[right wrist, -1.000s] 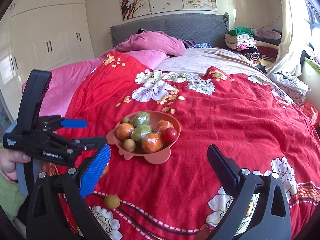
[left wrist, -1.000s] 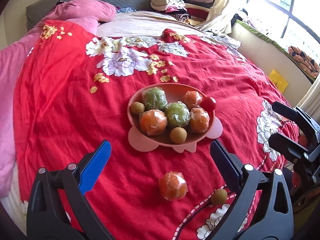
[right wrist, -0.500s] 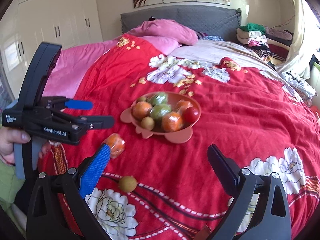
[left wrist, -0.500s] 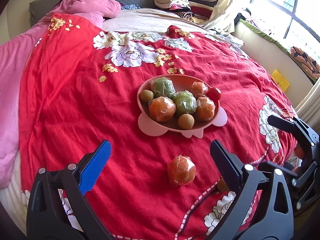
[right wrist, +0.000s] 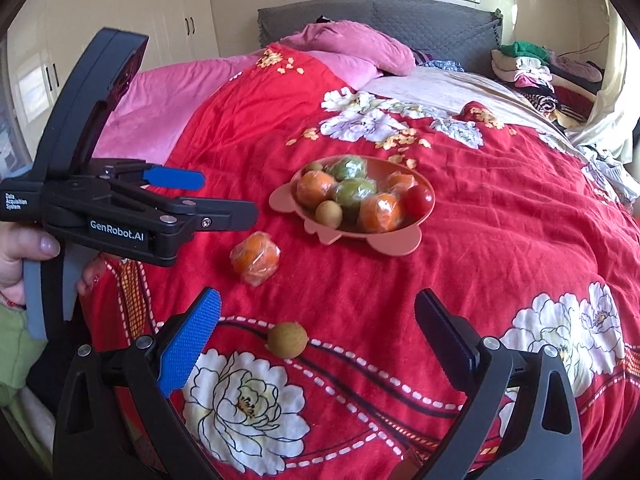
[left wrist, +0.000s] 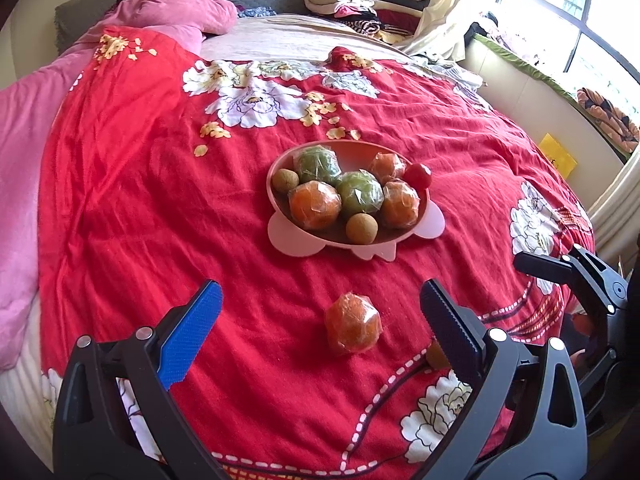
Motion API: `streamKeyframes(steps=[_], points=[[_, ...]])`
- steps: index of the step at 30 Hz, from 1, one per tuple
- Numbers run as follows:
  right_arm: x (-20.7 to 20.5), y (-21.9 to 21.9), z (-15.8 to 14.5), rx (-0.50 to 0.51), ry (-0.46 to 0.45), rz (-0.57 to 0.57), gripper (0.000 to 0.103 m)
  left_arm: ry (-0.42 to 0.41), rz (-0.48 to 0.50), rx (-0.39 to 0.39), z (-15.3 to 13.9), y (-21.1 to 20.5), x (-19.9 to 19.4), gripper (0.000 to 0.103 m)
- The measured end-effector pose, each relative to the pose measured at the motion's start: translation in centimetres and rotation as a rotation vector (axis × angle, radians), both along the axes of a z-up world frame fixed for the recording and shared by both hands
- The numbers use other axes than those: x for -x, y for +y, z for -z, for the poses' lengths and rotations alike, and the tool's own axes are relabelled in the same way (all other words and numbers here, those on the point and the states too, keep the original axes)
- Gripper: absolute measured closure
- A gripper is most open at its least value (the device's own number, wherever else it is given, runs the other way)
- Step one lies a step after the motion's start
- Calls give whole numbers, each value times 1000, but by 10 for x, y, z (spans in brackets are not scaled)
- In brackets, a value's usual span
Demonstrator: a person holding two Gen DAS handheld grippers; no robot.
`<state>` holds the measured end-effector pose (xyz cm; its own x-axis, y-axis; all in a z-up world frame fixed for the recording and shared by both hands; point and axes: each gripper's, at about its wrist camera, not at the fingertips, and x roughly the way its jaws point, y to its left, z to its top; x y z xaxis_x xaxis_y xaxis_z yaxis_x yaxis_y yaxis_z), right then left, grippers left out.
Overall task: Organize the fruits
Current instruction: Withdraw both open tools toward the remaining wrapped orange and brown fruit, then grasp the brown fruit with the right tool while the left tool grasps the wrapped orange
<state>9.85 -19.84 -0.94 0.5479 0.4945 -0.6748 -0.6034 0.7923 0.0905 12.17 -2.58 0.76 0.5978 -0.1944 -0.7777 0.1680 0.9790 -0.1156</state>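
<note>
A pink bowl on the red bedspread holds wrapped oranges, green fruits, small brown fruits and a red tomato. A wrapped orange lies loose in front of the bowl, between the tips of my open left gripper. A small brown fruit lies just ahead of my open right gripper; in the left wrist view this brown fruit is half hidden behind the right finger. The left gripper shows from the side in the right wrist view, empty.
Red floral bedspread covers the bed, with pink pillows and a grey headboard at the far end. Folded clothes are stacked by the window. The right gripper's body stands at the bed's right edge. A hand holds the left gripper's handle.
Both grippers have moved forward and lower toward the loose fruits: the wrapped orange now sits between the left fingertips, and the brown fruit is closer to the right gripper. Both stay open.
</note>
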Motion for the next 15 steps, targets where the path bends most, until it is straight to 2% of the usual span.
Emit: streamKeyframes(steps=[15], points=[[5, 2, 15, 13, 45, -10, 7, 39, 12, 5, 14, -3, 5, 10]])
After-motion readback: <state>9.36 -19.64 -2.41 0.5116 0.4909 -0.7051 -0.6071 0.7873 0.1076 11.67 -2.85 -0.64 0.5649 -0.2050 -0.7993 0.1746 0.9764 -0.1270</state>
